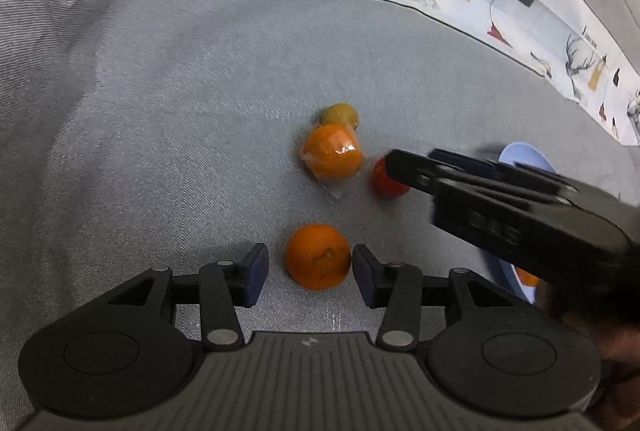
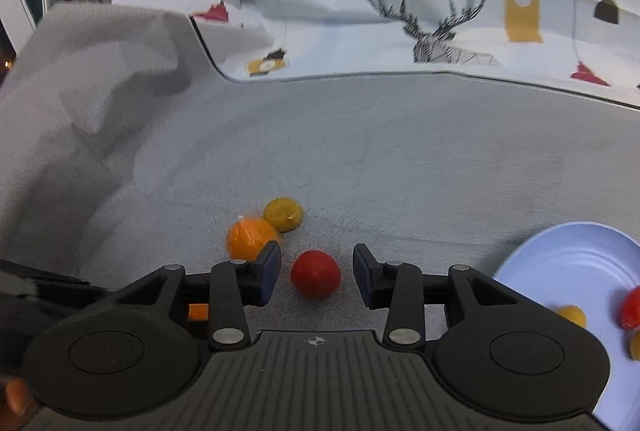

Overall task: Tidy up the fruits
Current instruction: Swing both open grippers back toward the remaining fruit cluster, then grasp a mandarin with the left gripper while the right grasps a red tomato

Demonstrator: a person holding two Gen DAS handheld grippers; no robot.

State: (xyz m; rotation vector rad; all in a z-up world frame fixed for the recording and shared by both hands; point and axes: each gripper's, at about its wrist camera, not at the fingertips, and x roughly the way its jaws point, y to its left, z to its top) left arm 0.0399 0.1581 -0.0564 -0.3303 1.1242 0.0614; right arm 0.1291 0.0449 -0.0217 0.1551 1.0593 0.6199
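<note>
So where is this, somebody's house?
Probably a home, maybe a sofa or bed: a soft grey woven fabric surface, a white printed cloth with deer and clocks reading "Fashion Home", and a pale blue plate for the fruit.

Loose fruits (image 2: 315,274) beside blue plate (image 2: 560,255)

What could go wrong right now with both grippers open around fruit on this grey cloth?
1. The red fruit sits loose between the right gripper pads; an uneven close could roll it toward the wrapped orange close by.
2. The right gripper reaches in just past the left gripper, which brackets the bare orange; they might bump.
3. The blue plate already holds fruit; a drop might scatter it.
</note>
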